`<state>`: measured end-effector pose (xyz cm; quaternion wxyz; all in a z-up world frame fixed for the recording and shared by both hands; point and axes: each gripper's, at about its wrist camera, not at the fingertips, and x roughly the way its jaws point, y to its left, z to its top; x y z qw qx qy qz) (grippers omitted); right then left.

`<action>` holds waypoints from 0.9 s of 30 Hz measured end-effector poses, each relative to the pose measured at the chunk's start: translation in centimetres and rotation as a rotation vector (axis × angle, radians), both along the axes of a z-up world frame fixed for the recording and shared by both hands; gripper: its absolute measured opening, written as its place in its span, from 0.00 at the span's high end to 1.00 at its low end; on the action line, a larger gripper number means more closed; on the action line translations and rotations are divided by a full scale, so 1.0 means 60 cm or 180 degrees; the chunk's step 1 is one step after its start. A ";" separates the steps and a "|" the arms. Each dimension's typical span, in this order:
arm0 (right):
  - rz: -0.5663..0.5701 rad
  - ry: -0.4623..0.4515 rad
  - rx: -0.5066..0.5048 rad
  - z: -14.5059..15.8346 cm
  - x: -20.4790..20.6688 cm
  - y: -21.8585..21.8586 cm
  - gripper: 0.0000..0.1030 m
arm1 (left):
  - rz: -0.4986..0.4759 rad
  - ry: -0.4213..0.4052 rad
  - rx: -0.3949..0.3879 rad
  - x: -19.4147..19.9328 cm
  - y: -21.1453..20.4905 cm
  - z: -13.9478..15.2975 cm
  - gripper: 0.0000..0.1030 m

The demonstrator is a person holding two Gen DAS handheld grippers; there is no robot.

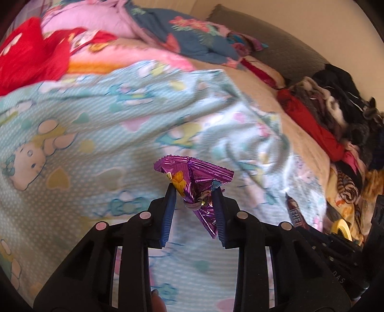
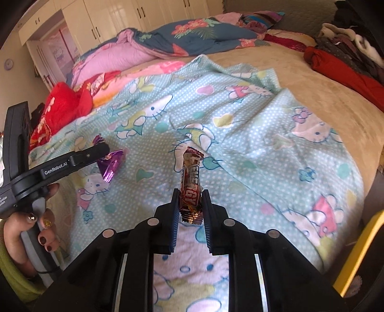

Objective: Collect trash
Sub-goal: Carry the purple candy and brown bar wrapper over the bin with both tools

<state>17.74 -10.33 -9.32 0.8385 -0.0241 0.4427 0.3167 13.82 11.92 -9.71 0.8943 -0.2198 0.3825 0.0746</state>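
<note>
My left gripper [image 1: 194, 189] is shut on a crumpled purple foil wrapper [image 1: 196, 175], held just above the blue cartoon-print blanket [image 1: 96, 115]. The right wrist view shows the same left gripper [image 2: 105, 150] at the left with the purple wrapper [image 2: 111, 168] in its tips. A hand with dark painted nails holds its handle. My right gripper [image 2: 190, 192] is shut on a brown and red snack bar wrapper [image 2: 190, 177], which sticks up and forward from between the blue pads, above the blanket [image 2: 240, 124].
The bed carries a red cushion [image 2: 62, 100], a pink and blue floral quilt [image 2: 168, 40] and a pile of red and dark clothes [image 2: 348, 62] at the right. White wardrobes [image 2: 115, 16] stand behind. A yellow object [image 2: 360, 252] sits at the right edge.
</note>
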 end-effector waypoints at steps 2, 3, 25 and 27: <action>-0.0038 -0.0036 0.0022 0.009 -0.005 -0.011 0.83 | -0.0074 -0.0048 0.0025 0.001 -0.016 0.010 0.77; -0.0067 -0.0057 0.0040 0.014 -0.009 -0.018 0.83 | -0.0117 -0.0076 0.0049 0.002 -0.026 0.016 0.77; -0.0660 -0.0253 0.0211 0.060 -0.063 -0.193 0.83 | -0.0858 -0.0359 0.0200 -0.001 -0.209 0.079 0.77; -0.0732 -0.0259 0.0228 0.060 -0.069 -0.211 0.83 | -0.0913 -0.0371 0.0215 -0.002 -0.222 0.082 0.77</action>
